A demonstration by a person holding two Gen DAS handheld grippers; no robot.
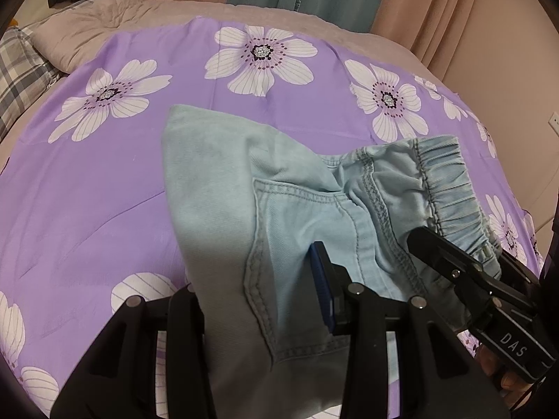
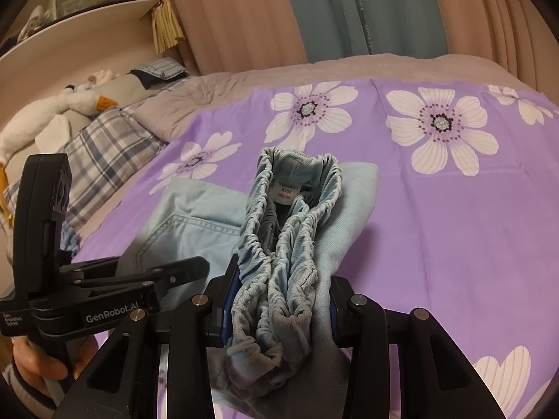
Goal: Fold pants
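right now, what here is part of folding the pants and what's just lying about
In the job:
- light blue denim pants, elastic waistband
- left hand-held gripper, right hand-held gripper, both clamped on them
- purple floral sheet underneath

Lying about:
- plaid pillow
- plush goose
- curtains

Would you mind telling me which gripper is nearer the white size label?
Right. The right gripper clamps the waistband holding the label; the left gripper grips near the pocket, farther away.

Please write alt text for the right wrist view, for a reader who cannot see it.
The right gripper holds the bunched elastic waistband of light blue pants between its fingers, above a purple floral bedsheet. The left gripper grips the pants at the left.
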